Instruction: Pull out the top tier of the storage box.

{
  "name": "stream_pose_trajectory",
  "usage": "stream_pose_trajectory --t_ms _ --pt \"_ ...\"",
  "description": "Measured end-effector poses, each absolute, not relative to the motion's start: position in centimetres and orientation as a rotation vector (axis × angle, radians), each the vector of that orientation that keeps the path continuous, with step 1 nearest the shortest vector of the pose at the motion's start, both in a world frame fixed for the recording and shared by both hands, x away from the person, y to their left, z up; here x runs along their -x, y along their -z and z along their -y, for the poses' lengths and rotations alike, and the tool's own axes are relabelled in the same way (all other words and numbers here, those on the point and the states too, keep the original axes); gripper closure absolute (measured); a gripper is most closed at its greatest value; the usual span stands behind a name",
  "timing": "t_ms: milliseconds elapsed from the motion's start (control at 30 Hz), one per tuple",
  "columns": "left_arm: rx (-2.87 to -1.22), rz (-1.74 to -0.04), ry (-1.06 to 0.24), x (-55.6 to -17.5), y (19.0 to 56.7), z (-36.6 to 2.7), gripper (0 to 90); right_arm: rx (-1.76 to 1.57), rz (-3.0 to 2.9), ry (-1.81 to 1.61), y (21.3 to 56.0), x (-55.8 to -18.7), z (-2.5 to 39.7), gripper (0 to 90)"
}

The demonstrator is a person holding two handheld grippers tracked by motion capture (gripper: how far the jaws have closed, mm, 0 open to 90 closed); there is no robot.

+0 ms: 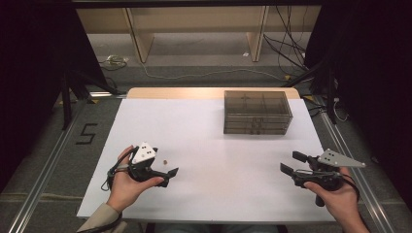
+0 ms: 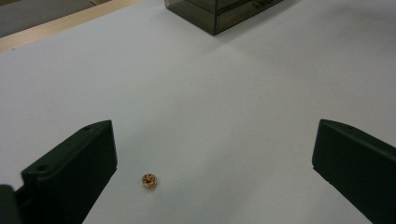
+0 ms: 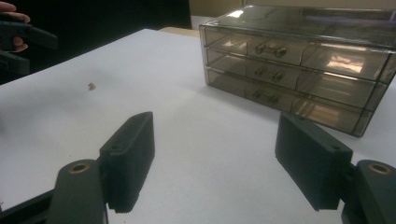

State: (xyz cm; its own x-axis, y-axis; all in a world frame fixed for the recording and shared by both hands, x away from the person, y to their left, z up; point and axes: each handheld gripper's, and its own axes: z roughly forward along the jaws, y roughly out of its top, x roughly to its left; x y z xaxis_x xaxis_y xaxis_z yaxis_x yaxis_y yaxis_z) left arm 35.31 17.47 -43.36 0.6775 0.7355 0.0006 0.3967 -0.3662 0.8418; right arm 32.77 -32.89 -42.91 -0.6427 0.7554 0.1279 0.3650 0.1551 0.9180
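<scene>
i am seated at a desk (image 1: 214,194) covered by a white sheet, holding a gripper in each hand. my left gripper (image 1: 167,171) sits low near the desk's front left part, its fingers (image 2: 79,172) spread wide and released, holding nothing. a tiny gold bead (image 2: 149,181) lies on the white surface just ahead of those fingers, closer to one of them than the other, touching neither. in the high view the same bead (image 1: 166,161) sits just beside the left gripper's tips, well in from the desk's left edge. my right gripper (image 1: 290,163) is near the front right part, close to the sheet's right edge, its fingers (image 3: 128,158) also spread apart and empty. a smoky clear drawer box (image 1: 257,111) with three closed drawers stands at the far right of the desk, close to the back edge, well apart from both grippers. between my two hands the white surface lies open and bare, as does the stretch from the bead up to the box.
</scene>
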Motion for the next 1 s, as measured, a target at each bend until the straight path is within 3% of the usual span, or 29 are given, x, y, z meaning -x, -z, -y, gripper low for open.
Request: stream_pose_trajectory --t_ms 433,533,667,1000 --pt "-2.068 -0.865 -0.501 -35.4 43.8 -17.6 0.0 -0.991 -2.127 -1.362 43.1 -33.1 31.7 27.1" --pt "-2.081 -0.863 -0.506 -35.4 43.9 -17.7 0.0 -0.94 -2.13 -1.299 43.0 -33.1 31.1 29.9" --pt "-2.077 -0.865 -0.528 -35.5 43.8 -17.7 0.4 -0.809 -2.105 -1.091 42.9 -34.1 29.4 43.4" --pt "-2.087 -0.878 -0.555 -35.8 44.0 -17.9 1.7 -0.568 -2.049 -0.773 43.0 -38.4 26.3 55.9"
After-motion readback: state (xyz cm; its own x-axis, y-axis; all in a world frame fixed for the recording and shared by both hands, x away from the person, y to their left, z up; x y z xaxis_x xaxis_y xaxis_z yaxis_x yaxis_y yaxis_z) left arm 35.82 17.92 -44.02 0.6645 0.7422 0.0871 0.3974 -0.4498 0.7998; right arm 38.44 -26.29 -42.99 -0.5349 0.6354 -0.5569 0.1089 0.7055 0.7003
